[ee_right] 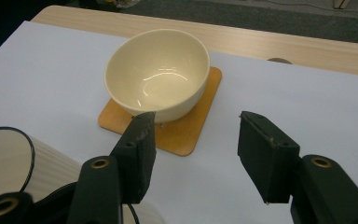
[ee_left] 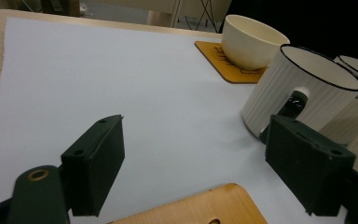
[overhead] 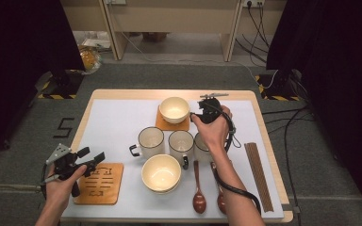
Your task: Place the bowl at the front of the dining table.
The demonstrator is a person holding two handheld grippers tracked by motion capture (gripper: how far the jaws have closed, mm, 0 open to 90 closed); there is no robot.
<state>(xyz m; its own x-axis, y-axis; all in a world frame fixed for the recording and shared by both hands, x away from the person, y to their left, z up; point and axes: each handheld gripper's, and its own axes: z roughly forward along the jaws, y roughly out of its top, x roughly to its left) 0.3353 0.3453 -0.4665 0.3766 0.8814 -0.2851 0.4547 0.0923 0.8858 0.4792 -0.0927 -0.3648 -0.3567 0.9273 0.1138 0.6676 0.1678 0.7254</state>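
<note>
My right gripper [overhead: 199, 112] hovers just right of a cream bowl [overhead: 174, 109] that sits on a wooden coaster [overhead: 172, 124] at the far middle of the white mat. In the right gripper view its jaws [ee_right: 198, 123] stand open and empty, with the bowl [ee_right: 158, 74] and coaster [ee_right: 186, 135] just beyond the left jaw. My left gripper [overhead: 92, 155] is at the near left, above the edge of a second wooden coaster [overhead: 99, 184]. Nothing lies between its open jaws [ee_left: 193, 135], and a ribbed white mug [ee_left: 303, 93] stands ahead to the right.
Three white mugs [overhead: 151, 141] stand in a row mid-table, the right one partly hidden by my right hand. A second cream bowl [overhead: 161, 173] sits near the front. Two brown spoons [overhead: 199, 188] lie to its right, and a brown strip [overhead: 258, 174] lies along the right edge.
</note>
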